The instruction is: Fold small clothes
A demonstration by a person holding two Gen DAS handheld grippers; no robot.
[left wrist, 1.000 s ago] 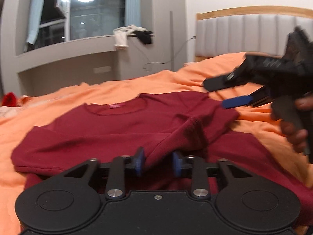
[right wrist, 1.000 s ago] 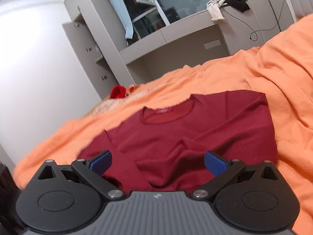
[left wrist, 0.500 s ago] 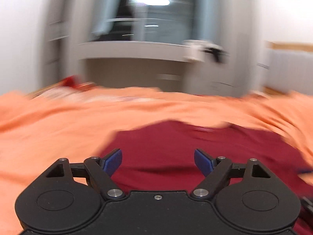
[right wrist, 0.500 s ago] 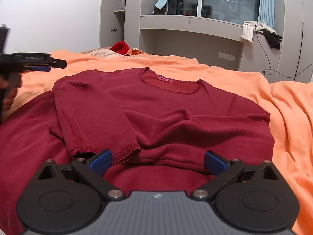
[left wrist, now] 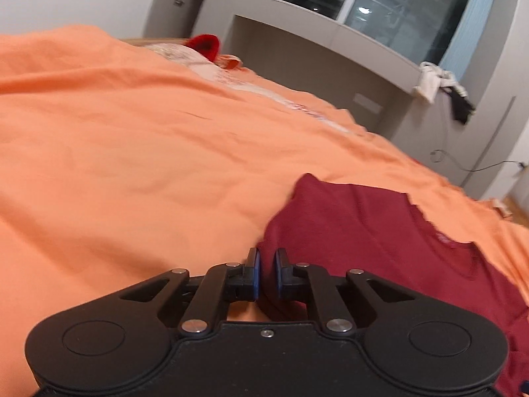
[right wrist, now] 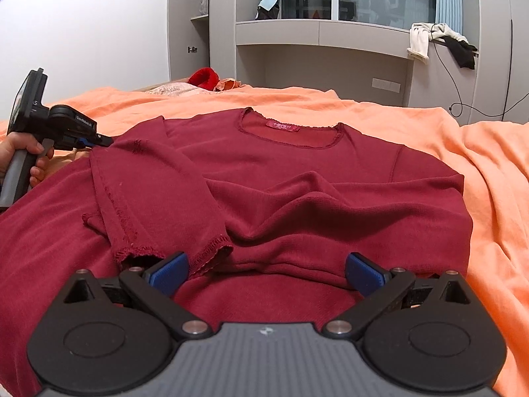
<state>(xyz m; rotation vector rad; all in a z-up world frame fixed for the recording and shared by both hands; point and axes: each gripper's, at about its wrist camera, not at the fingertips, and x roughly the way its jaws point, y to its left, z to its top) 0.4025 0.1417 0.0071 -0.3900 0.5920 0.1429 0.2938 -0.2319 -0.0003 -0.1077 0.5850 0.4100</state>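
A dark red ribbed knit top [right wrist: 297, 178] lies on the rumpled orange bedsheet [left wrist: 132, 152]; left hand-held gripper [left wrist: 266, 273], jaws just closing, pinches its edge while right hand-held gripper [right wrist: 266, 269] gapes wide.

The long-sleeved top [right wrist: 297, 178] is a plain dark maroon, with a brighter pinkish-red label [right wrist: 282, 126] inside its neckline at about 12 o'clock on the garment. Under it the bed cover [right wrist: 489, 172] is a flat, unpatterned orange. Each tool is black with blue pads: the right tool [right wrist: 264, 269] has a grey ribbed body, and the left tool [left wrist: 266, 273] is all black behind its pads. At 10 o'clock on the bed lies a bright red item [right wrist: 204, 77]. The cabinets [right wrist: 317, 33] are pale grey, and white and black cloths [right wrist: 439, 41] hang at 2 o'clock.
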